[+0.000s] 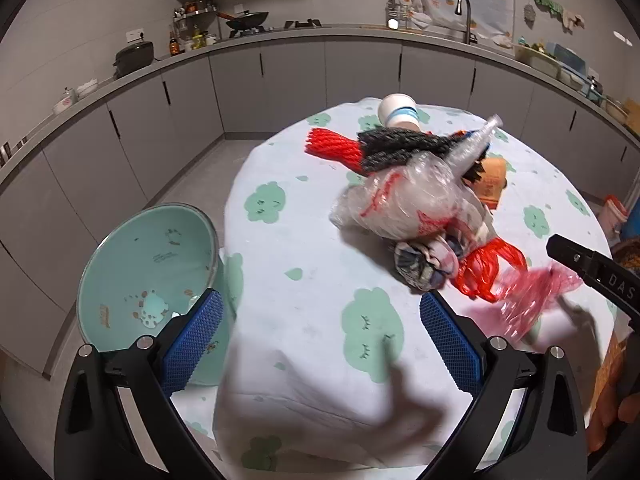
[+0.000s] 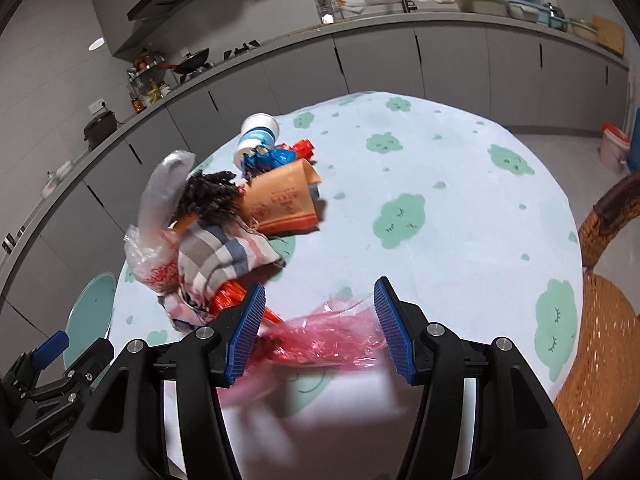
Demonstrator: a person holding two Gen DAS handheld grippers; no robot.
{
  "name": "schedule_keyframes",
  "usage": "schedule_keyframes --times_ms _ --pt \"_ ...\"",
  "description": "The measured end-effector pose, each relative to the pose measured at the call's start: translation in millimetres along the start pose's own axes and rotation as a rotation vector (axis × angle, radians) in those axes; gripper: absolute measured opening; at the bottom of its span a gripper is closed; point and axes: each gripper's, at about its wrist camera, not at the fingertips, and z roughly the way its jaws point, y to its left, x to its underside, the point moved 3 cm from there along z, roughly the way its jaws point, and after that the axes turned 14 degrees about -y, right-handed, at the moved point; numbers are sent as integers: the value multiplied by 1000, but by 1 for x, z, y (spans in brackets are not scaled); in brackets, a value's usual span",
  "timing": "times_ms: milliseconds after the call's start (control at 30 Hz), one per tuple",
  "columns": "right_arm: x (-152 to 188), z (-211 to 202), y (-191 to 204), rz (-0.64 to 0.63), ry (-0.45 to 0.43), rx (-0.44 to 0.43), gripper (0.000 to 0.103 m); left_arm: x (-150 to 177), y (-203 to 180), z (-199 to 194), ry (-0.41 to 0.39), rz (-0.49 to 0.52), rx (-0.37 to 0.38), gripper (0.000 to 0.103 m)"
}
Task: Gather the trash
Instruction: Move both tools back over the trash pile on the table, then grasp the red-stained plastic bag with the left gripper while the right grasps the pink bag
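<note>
A crumpled pink plastic bag (image 2: 328,338) is lying between the blue pads of the right gripper (image 2: 320,330), whose jaws are standing about half open; the film is brushing the left pad, but whether the pads are pressing on it I cannot tell, since the near part is blurred. From the left wrist view the same bag is hanging just off the right gripper's black finger. The left gripper (image 1: 320,340) is hovering with its jaws standing wide and nothing between them, only tablecloth beneath. The trash pile (image 1: 416,188) is sitting beyond both grippers: a clear plastic bag, red and dark foam netting, a checked cloth, an orange packet and a paper cup (image 1: 398,111). All of it is resting on a round table (image 2: 460,184) covered in a pale cloth with green clouds. A mint-green bin (image 1: 148,276) is standing beside the table, tilted toward the left gripper. Grey kitchen cabinets (image 1: 280,76) are curving behind.
</note>
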Motion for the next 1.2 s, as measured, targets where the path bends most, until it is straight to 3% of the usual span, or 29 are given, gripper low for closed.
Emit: schedule_keyframes --times_ms 267,433,767,1033,1133,1200 --pt "-11 -20 -24 51 -63 26 64 2 -2 0 5 3 7 97" --pt "-14 -28 -29 81 -60 17 64 2 -2 0 7 4 12 97" --pt "7 -32 -13 108 58 -31 64 2 5 0 5 -18 17 97" --pt "18 0 4 143 136 -81 64 1 14 0 0 -30 -2 97" --pt "16 14 4 173 148 -81 60 0 17 3 1 -31 -6 97" --pt "18 22 5 198 178 -100 47 -1 17 5 -2 -27 -5 97"
